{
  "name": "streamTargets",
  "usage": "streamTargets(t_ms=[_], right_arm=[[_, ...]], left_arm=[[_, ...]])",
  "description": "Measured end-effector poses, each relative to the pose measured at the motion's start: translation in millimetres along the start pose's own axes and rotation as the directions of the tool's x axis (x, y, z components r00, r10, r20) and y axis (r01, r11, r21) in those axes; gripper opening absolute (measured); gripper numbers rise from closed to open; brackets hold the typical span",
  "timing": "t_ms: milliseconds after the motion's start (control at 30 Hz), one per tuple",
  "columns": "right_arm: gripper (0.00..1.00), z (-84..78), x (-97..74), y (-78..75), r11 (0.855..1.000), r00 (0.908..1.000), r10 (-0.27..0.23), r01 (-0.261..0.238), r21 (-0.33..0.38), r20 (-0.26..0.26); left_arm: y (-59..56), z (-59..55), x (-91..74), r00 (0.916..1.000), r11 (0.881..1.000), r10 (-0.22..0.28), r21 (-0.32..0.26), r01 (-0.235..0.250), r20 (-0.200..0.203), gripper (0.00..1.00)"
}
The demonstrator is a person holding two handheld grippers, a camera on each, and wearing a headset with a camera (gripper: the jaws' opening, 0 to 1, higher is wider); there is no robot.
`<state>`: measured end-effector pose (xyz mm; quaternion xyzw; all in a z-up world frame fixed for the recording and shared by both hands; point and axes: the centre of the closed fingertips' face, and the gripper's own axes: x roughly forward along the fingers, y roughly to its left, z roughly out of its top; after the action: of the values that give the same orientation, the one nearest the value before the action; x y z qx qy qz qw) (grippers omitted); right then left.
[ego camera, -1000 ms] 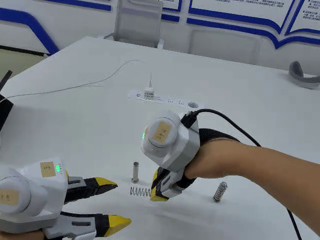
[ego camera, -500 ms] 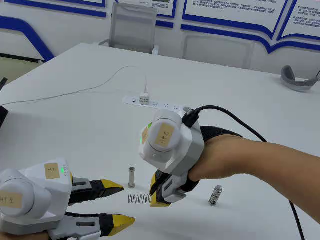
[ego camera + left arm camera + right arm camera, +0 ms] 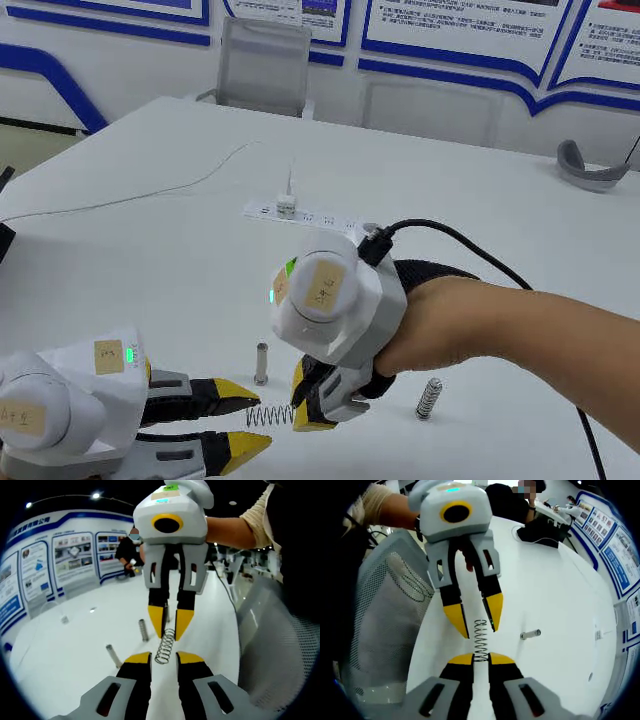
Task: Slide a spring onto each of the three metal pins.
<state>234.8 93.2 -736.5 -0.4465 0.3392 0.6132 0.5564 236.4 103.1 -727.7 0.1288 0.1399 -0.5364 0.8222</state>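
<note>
Where the two grippers meet nose to nose, near 6 o'clock in the head view, a coil spring (image 3: 278, 414) runs level between them. Whether it rests on the white table (image 3: 150, 260) or hangs just over it, I cannot tell.

The right gripper (image 3: 303, 418) is on a bare forearm that enters from 3 o'clock. Its yellow-tipped jaws are pinched on the spring's right end — the right gripper view shows the last coils caught between the tips at 6 o'clock.

The left gripper (image 3: 262, 420), at 7 o'clock, has its jaws parted, one tip above the spring's free end and one below. In the left gripper view the coil sits in the gap between those tips; contact with either one cannot be made out.

A bare metal pin (image 3: 261, 363) stands upright just beyond the spring, toward 12 o'clock from it. The left gripper view shows a second pin (image 3: 113, 655) at 8 o'clock from the spring.

A second spring (image 3: 428, 397) stands tilted on the table at 3 o'clock from the right gripper — whether a pin is inside it is unclear.

Farther off toward 12 o'clock lie a white power strip (image 3: 300, 214) and a thin cable (image 3: 150, 182), with a grey chair (image 3: 262, 60) at the table's far edge.
</note>
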Motion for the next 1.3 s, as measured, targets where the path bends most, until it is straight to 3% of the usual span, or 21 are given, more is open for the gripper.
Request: streamTargets(t_ms=[200, 533, 1300], right_arm=[[0.12, 2.6, -1.1, 3.0, 1.000, 1.0000, 0.008, -0.008, -0.017, 0.001], [0.12, 7.4, -7.7, 4.8, 0.999, 1.0000, 0.003, -0.003, -0.043, 0.001], [0.12, 41.2, -21.4, 6.6, 0.994, 0.9992, -0.018, 0.022, -0.106, 0.037]], left_arm=[[-2.1, -0.1, 0.0, 1.0000, 1.000, -0.005, 0.012, 0.005, 0.001, 0.13], [-3.1, -3.3, 1.1, 0.9999, 1.000, -0.010, 0.022, 0.011, -0.009, 0.12], [-5.3, -4.7, 3.7, 0.9996, 0.999, -0.019, 0.027, 0.020, -0.019, 0.11]])
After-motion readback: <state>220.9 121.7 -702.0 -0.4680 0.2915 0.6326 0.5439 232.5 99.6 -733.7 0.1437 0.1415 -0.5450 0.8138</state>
